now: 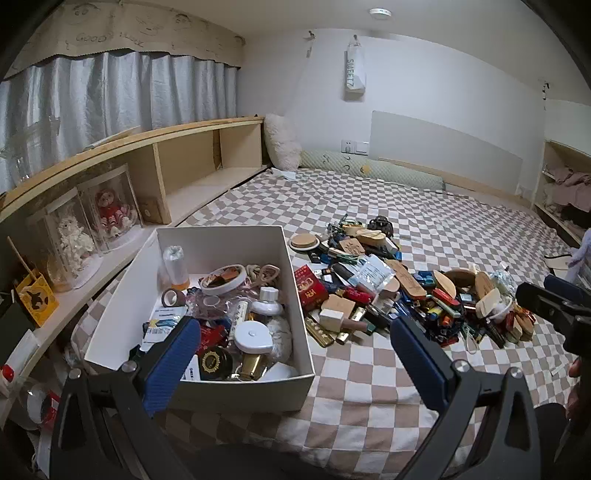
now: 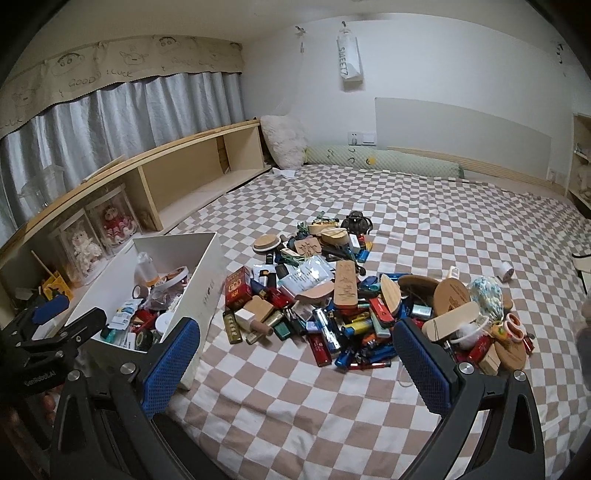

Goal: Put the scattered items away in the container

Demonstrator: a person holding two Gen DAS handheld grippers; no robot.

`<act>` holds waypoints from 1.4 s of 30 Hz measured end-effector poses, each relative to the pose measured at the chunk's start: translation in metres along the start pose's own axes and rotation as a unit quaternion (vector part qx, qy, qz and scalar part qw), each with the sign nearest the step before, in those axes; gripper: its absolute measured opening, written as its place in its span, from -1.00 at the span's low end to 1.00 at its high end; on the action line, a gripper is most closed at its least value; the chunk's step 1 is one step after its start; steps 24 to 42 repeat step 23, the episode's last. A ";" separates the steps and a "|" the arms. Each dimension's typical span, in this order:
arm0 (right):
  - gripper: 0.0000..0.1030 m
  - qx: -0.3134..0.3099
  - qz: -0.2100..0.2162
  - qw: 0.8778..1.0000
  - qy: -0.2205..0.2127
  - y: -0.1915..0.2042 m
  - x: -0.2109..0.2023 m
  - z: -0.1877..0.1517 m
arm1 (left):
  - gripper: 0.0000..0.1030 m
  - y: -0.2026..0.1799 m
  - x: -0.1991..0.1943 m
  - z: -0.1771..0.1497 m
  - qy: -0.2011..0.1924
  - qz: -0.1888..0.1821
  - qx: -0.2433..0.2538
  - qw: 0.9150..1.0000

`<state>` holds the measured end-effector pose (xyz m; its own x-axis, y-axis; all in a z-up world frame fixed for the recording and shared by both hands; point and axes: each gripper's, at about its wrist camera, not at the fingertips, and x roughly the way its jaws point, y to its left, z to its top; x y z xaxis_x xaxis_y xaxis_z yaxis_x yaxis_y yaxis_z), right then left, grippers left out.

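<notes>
Wide-apart tongs; white box holds clutter.

Dim, even light from ceiling lamp; sharp centre; bowed, vignetted edges

The left gripper is hovering with its blue-padded jaws spread wide and nothing between them. The right gripper is hanging likewise agape and empty, showing at three o'clock in the left wrist view.
</notes>
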<state>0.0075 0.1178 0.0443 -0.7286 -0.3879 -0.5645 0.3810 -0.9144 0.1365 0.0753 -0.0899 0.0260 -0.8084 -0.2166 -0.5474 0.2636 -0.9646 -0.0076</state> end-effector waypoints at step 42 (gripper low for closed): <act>1.00 0.010 0.002 1.000 0.011 0.004 0.003 -0.016 | 1.00 -0.004 0.002 -0.006 -0.001 -0.010 0.003 1.000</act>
